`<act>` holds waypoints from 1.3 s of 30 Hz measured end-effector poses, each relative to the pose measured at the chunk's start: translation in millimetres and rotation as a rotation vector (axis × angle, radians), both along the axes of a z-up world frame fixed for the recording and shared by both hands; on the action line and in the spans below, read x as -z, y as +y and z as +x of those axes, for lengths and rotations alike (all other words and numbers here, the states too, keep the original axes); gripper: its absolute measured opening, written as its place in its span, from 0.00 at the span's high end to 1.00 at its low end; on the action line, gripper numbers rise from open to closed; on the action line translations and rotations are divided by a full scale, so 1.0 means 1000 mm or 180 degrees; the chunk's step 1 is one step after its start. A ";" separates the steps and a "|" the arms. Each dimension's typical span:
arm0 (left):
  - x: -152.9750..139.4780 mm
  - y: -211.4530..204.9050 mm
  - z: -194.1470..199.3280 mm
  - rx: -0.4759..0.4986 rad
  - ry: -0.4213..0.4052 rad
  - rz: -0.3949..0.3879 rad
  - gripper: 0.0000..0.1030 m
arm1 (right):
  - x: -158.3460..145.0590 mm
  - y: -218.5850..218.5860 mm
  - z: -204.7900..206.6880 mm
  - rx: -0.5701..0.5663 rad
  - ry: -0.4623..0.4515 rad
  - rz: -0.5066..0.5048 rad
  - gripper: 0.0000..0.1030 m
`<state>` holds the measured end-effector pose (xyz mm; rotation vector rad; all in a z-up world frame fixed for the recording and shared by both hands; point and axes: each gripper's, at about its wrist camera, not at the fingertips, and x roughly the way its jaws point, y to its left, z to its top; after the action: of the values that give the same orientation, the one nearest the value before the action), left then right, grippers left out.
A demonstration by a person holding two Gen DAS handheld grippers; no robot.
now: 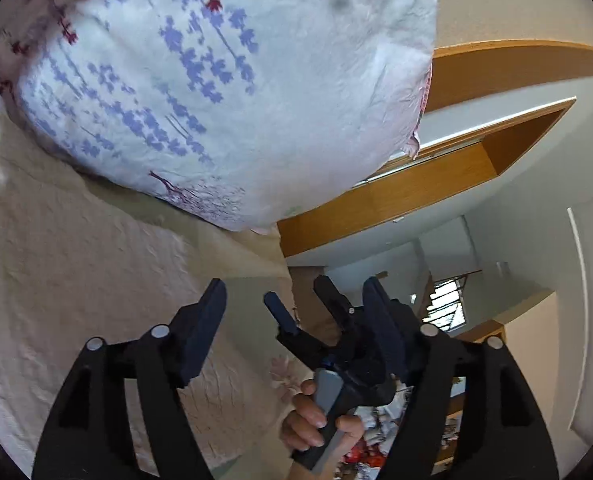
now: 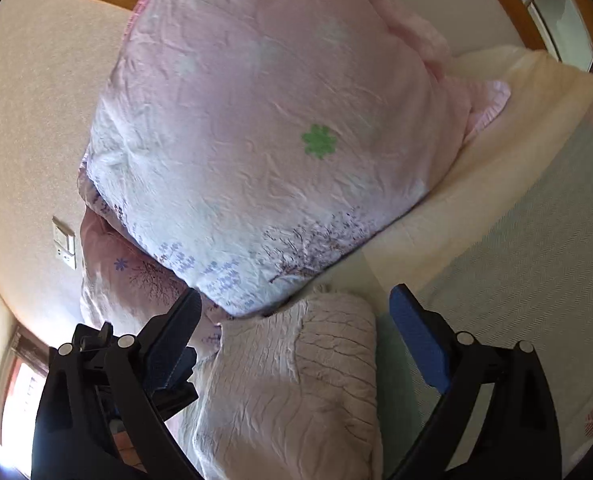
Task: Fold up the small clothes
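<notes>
My left gripper (image 1: 296, 300) is open and empty, raised over the bed. Beyond it my right gripper (image 1: 292, 300) shows, held by a hand (image 1: 316, 420), jaws apart. In the right wrist view my right gripper (image 2: 296, 312) is open and empty, fingers either side of a folded pale pink crinkled cloth (image 2: 296, 380) that lies on the bed. The cloth is below the fingers, apart from them as far as I can tell. No small garment shows clearly apart from this cloth.
A big floral pillow (image 1: 224, 80) leans at the bed head, also in the right wrist view (image 2: 264, 140). The bed has a cream quilted cover (image 1: 56, 280) and a pale green sheet (image 2: 516, 260). A wooden headboard (image 1: 396, 192), a wall and a wall switch (image 2: 65, 242) stand behind.
</notes>
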<state>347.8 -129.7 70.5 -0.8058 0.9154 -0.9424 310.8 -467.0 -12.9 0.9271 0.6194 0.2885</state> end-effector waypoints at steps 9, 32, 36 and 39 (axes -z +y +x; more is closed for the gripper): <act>0.045 0.078 -0.025 -0.0400 0.0130 0.1624 0.17 | 0.048 0.036 0.034 -0.0860 0.0948 -0.0003 0.04; 0.019 0.203 -0.098 -0.0980 -0.0535 0.2264 0.32 | -0.025 0.162 0.026 -0.1551 0.0668 -0.0255 0.41; 0.007 0.214 -0.138 -0.1203 -0.0872 0.2378 0.21 | -0.023 0.153 0.025 -0.1597 0.0619 0.0068 0.53; 0.008 0.212 -0.165 -0.1250 -0.0975 0.2538 0.19 | -0.024 0.162 0.024 -0.1539 0.0627 -0.0248 0.86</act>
<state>182.6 82.1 63.0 -0.1325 0.7347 -0.2853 334.9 -304.7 10.6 0.7262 1.0306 0.6044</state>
